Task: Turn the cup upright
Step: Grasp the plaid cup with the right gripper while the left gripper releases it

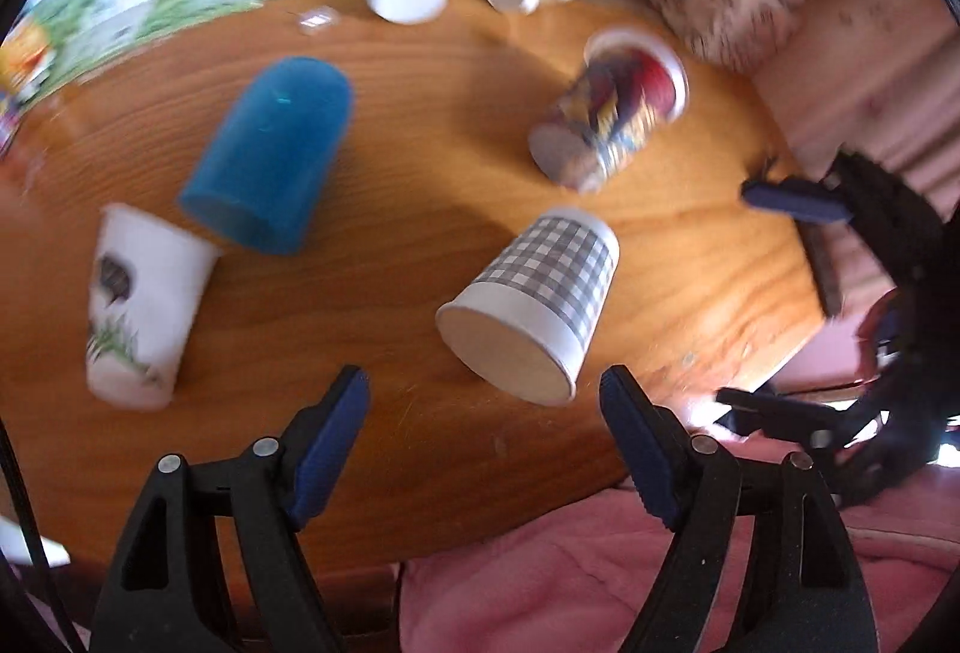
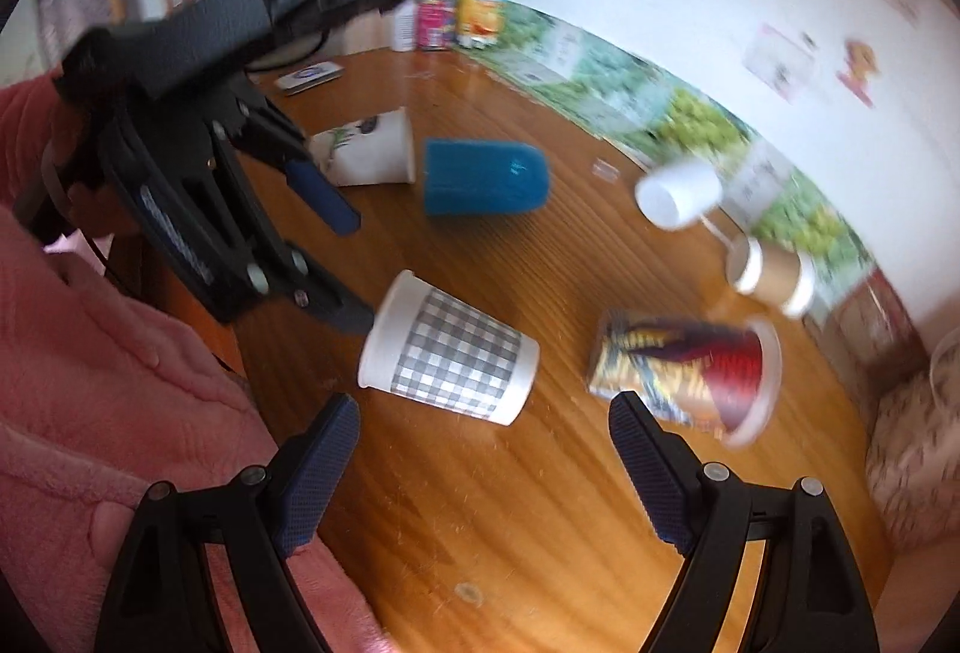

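The gray-checked paper cup (image 1: 534, 305) is lying on its side on the wood-grain table (image 1: 408, 209), its flat base pointing at the left claw (image 1: 483, 407). Both the left claw and the right claw (image 2: 483, 425) are spread wide, gripping nothing, their ribbed blue pads (image 1: 630, 449) just short of this cup. Beyond the checked cup, a smooth blue tumbler (image 1: 270, 167) and a multicolored printed cup (image 1: 606, 119) are also lying tipped over.

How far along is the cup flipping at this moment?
Nothing looks done: the checked cup, blue cup and colourful cup all lie on their sides on the table. Both the left tongs and right tongs are open, holding nothing. Grasping and uprighting remain.
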